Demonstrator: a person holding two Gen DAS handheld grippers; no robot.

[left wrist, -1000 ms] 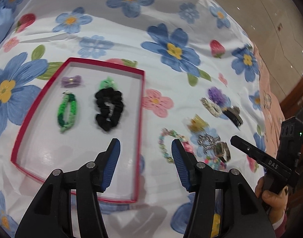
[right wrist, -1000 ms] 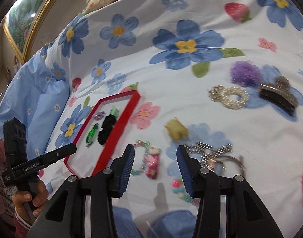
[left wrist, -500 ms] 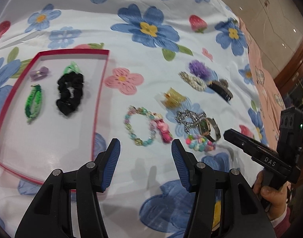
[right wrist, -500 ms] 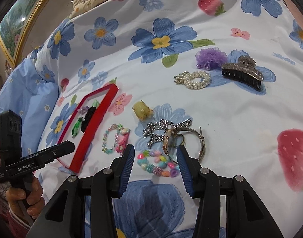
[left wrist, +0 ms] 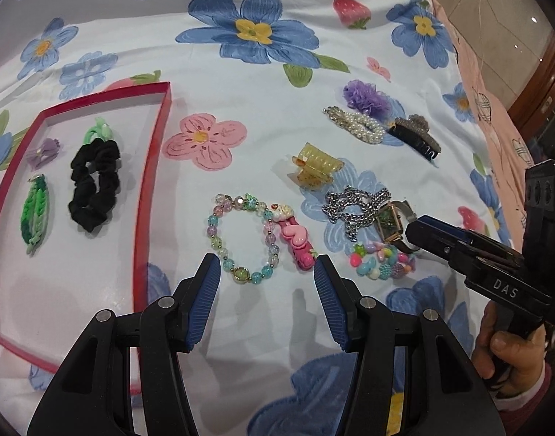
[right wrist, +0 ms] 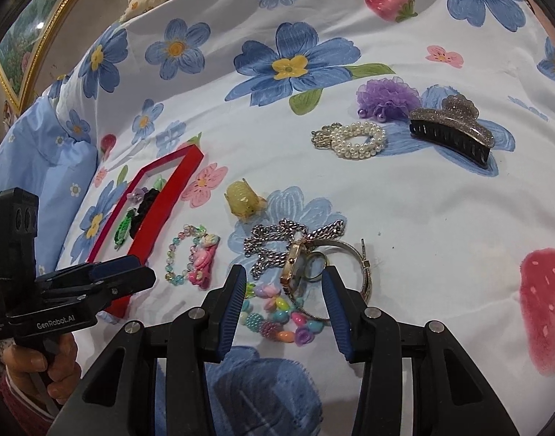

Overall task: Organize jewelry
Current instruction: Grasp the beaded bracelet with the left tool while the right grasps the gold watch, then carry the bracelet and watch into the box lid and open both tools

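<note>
A red tray [left wrist: 152, 167] lies at the left and holds a black scrunchie [left wrist: 93, 185], a green band [left wrist: 35, 214] and a small purple bow [left wrist: 43, 150]. Loose on the sheet are a pastel bead bracelet [left wrist: 241, 238], a pink heart clip [left wrist: 297, 241], a silver chain [left wrist: 357, 207], a watch [left wrist: 388, 223] and a colourful bead bracelet [right wrist: 277, 314]. My left gripper [left wrist: 266, 272] is open, just short of the pastel bracelet. My right gripper [right wrist: 284, 283] is open, its fingers either side of the colourful bracelet and the watch [right wrist: 295, 265].
Farther back lie a yellow claw clip [left wrist: 313, 169], a pearl bracelet [left wrist: 357, 129], a purple flower tie [left wrist: 364, 96] and a dark glitter claw clip [left wrist: 415, 138]. The floral sheet drops off at the right. A blue pillow [right wrist: 41, 160] lies at the left.
My left gripper has swung right, from over the tray to the pastel bracelet. My right gripper has moved in closer to the colourful bracelet and watch. Both stay open.
</note>
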